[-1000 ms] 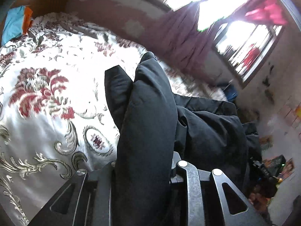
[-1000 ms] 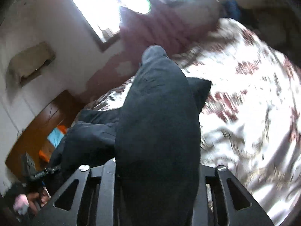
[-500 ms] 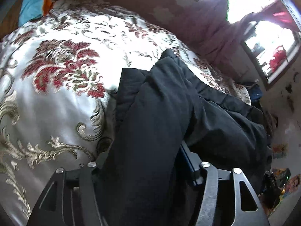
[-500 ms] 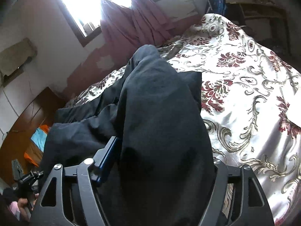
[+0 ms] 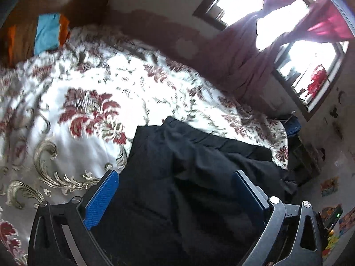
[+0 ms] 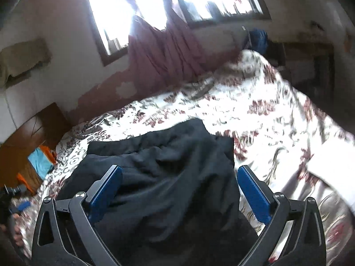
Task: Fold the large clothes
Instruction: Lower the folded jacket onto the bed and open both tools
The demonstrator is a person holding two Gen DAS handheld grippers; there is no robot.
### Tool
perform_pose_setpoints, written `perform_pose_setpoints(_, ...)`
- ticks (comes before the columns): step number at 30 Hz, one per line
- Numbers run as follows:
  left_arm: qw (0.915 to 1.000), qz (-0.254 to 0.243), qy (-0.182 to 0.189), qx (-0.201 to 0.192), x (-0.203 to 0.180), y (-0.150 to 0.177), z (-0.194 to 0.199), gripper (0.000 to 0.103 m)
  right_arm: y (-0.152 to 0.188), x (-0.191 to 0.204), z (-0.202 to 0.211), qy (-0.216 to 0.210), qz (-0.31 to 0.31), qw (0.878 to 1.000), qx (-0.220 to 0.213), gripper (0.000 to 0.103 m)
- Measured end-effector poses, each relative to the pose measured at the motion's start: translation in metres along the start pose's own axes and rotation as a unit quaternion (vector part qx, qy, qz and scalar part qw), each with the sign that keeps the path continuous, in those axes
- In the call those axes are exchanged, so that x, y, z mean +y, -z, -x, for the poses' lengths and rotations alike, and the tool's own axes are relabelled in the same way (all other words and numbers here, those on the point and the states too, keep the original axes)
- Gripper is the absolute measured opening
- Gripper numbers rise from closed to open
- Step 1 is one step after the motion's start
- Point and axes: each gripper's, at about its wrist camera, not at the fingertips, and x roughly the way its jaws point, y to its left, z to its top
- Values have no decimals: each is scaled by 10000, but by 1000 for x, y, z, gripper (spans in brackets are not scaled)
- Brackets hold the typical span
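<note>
Dark garment [image 5: 188, 166] lies in a rumpled, doubled heap on the bed, over the flowered bedspread [image 5: 73, 115], its far edge a fairly straight line, loose folds bunched toward the near side. Seen from the right wrist, the same cloth [image 6: 168, 166] sits humped and creased, not flat. Left tongs [image 5: 175, 197] have just been opening and now stand spread wide, blue pads [image 5: 101, 199] clear of the cloth, which lies below and between them, not pinched. Right tongs [image 6: 180, 196] likewise have just been opening; blue pads [image 6: 106, 194] stand apart with the fabric loose beneath. Judgement: a fold has been laid over and let go, so the step in hand is the release. Work looks partway done, since the heap is lumpy. Next move likely calls for smoothing the top layer or picking a fresh pair of edges or corners for another fold. Curtain [image 5: 239, 62] and window [image 6: 124, 6] lie beyond the bed.
</note>
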Motion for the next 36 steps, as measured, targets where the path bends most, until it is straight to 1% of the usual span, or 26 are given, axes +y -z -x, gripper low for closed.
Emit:
perform_pose_setpoints(4, 9995, -296, -1, -137, -20, 1, 19, 103, -4, 24, 30, -81, 553, 9980, -283, 102)
perform_pose_setpoints(8, 9966, -729, -94, -379, -40, 9, 39, 103, -8, 48, 59, -238, 921, 9943, -473, 102)
perform_pose_setpoints(14, 9905, -1174, -157, -696, -63, 23, 67, 103, -8, 70, 92, -445, 1163, 9897, -706, 102)
perform_pose_setpoints(19, 9845, -1509, -58, -892, -78, 38, 96, 103, 0, 80, 123, -573, 1331, 9852, -920, 102)
perform_pose_setpoints(21, 9809, -1644, -61, -1041, -81, 47, 110, 103, 6, 84, 136, -600, 1367, 9837, -999, 102)
perform_pose_setpoints(24, 9765, -1757, -72, -1249, -85, 59, 127, 103, 12, 89, 153, -615, 1439, 9820, -1054, 102)
perform_pose_setpoints(27, 9736, -1828, -83, -1365, -86, 70, 141, 103, 19, 92, 168, -603, 1442, 9815, -1103, 102)
perform_pose_setpoints(30, 9729, -1850, -55, -1388, -87, 83, 153, 103, 30, 94, 180, -638, 1392, 9822, -1092, 102)
perform_pose_setpoints(36, 9729, -1844, -43, -1394, -79, 113, 171, 103, 56, 98, 203, -508, 1484, 9813, -1112, 102)
